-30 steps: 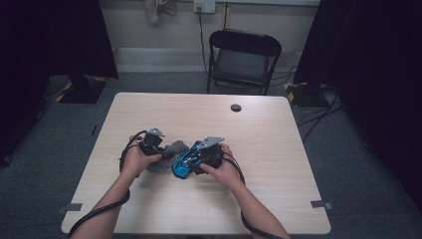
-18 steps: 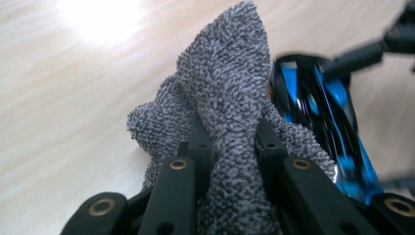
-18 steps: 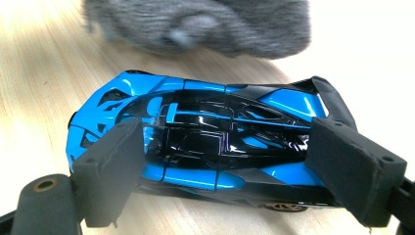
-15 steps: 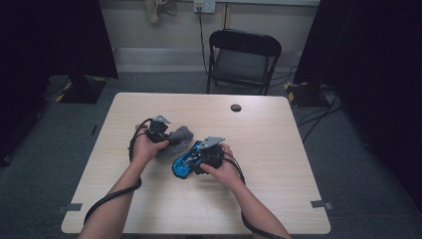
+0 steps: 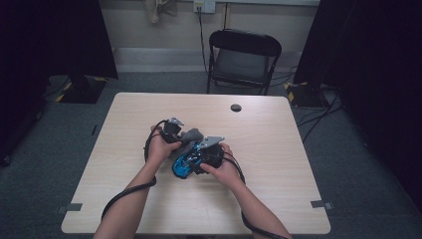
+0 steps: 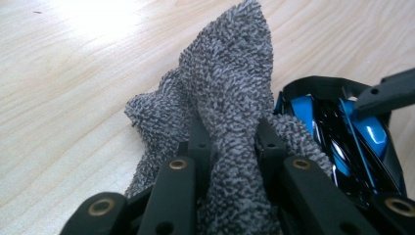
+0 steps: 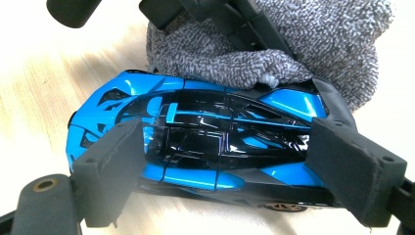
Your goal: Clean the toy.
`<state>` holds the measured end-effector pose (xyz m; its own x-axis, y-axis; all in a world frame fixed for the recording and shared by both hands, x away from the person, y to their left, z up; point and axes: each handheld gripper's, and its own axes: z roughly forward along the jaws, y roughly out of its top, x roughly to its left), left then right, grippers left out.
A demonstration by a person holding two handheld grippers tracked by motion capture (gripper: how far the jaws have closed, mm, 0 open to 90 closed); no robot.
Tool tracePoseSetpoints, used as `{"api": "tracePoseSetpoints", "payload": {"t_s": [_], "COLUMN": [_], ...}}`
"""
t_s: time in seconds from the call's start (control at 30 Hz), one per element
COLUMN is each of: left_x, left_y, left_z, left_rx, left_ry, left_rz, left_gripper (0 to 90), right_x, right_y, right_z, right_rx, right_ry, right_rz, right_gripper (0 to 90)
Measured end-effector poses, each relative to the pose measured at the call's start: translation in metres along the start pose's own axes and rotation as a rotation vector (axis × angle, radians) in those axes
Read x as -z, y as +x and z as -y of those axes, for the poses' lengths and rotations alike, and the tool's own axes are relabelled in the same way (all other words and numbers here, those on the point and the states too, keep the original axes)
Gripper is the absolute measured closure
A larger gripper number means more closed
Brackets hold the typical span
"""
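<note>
A blue and black toy car lies on the wooden table, and my right gripper is shut on it, one pad at each end. In the high view the car sits just in front of the right hand. My left gripper is shut on a bunched grey terry cloth. The cloth rests against the car's far side, touching its edge. From above, the left gripper and the cloth sit right beside the right gripper. The car shows at the right of the left gripper view.
A small black round cap is set in the table near its far edge. A black folding chair stands beyond the table. Cables trail from both grippers toward the near edge.
My left gripper has carried the grey cloth away from the person and then right, up against the car. The right gripper and the car have stayed put.
</note>
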<state>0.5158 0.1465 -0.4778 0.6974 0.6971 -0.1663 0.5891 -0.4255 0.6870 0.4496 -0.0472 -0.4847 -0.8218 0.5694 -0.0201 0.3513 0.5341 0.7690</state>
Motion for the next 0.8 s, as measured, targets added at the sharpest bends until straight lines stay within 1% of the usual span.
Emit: {"api": "tracePoseSetpoints", "payload": {"t_s": [0.07,0.1,0.13,0.2,0.37,0.4,0.47,0.67,0.73,0.8], "left_x": [0.001,0.002,0.004,0.005,0.009,0.009,0.011,0.017,0.019,0.021], "left_y": [0.0,0.0,0.001,0.001,0.0,0.0,0.0,0.001,0.001,0.001], "left_z": [0.002,0.003,0.003,0.005,0.007,0.007,0.008,0.013,0.015,0.016], "left_rx": [-0.009,-0.002,-0.016,-0.024,-0.033,-0.032,-0.043,-0.036,-0.027,-0.029], "left_ry": [-0.006,-0.011,-0.001,-0.005,0.001,-0.004,0.0,-0.003,-0.008,-0.001], "left_rz": [0.01,0.014,0.019,0.022,0.028,0.029,0.036,0.06,0.061,0.063], "left_gripper": [75.3,75.4,75.4,75.4,75.5,75.5,75.5,75.5,75.5,75.5], "right_x": [0.0,0.0,0.0,0.0,0.0,0.0,0.0,0.0,0.0,0.0], "right_y": [0.0,0.0,0.0,0.0,0.0,0.0,0.0,0.0,0.0,0.0], "right_z": [0.0,0.0,0.0,0.0,0.0,0.0,0.0,0.0,0.0,0.0], "right_rx": [-0.002,-0.001,0.0,0.0,0.002,0.002,0.002,0.001,0.001,0.001], "right_ry": [-0.003,-0.003,-0.002,-0.001,0.001,0.0,0.0,0.004,0.003,0.003], "right_rz": [0.001,0.001,0.0,0.0,0.0,0.0,-0.001,0.0,0.0,0.0], "right_gripper": [14.2,14.2,14.2,14.1,14.1,14.1,14.1,14.1,14.2,14.1]}}
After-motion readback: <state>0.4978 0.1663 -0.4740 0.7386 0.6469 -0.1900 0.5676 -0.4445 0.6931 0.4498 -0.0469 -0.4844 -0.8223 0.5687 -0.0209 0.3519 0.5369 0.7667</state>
